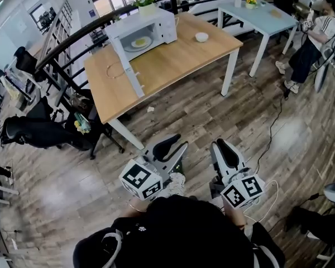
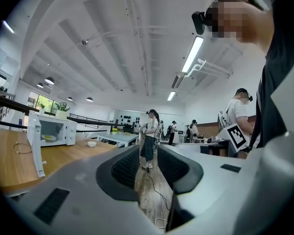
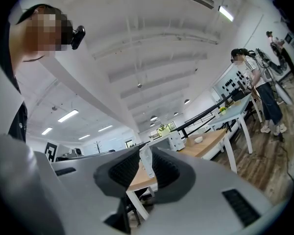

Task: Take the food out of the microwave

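Held jaws apart on the left gripper (image 1: 173,145) and the right gripper (image 1: 222,149), with nothing in either. Stood well away from the big wooden counter (image 1: 178,63). Saw the white microwave (image 1: 163,22) on it, door (image 1: 127,66) swung wide open. Spotted the plate of food (image 1: 139,42) sitting inside, not yet taken out. Had the walk over, the grab and the lift out left to do, most likely.
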Tool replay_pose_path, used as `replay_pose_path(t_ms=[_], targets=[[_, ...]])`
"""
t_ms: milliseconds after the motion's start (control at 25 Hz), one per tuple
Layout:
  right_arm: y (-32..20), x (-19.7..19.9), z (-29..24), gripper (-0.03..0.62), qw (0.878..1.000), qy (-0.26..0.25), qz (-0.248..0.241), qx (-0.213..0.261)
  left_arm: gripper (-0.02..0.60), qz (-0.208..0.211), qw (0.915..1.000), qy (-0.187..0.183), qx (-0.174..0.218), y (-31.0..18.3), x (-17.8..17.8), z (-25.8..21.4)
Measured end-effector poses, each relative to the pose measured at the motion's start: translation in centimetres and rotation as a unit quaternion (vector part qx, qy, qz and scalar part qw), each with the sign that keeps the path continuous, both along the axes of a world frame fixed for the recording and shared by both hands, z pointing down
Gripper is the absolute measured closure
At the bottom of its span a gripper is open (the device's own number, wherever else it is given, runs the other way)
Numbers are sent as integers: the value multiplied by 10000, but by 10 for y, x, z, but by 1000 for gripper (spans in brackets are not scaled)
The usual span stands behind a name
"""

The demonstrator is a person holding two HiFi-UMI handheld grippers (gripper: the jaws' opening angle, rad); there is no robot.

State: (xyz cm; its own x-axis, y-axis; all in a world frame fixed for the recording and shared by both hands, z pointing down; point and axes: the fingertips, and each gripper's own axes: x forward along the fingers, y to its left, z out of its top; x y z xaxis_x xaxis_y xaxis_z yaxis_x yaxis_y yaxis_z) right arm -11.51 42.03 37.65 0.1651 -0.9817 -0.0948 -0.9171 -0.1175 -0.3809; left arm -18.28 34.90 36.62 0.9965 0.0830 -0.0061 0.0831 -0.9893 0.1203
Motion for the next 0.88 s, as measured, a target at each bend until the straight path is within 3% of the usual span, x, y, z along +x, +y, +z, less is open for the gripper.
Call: replay_pose_path(t_ms=[480, 880], targets=[[-39, 93, -20, 503, 9967, 119, 792, -90, 485, 838, 9961, 260, 4, -56, 110, -15], [-138, 142, -31, 493, 9962, 154, 794, -321, 482, 809, 9961, 341, -21, -160, 164, -19]])
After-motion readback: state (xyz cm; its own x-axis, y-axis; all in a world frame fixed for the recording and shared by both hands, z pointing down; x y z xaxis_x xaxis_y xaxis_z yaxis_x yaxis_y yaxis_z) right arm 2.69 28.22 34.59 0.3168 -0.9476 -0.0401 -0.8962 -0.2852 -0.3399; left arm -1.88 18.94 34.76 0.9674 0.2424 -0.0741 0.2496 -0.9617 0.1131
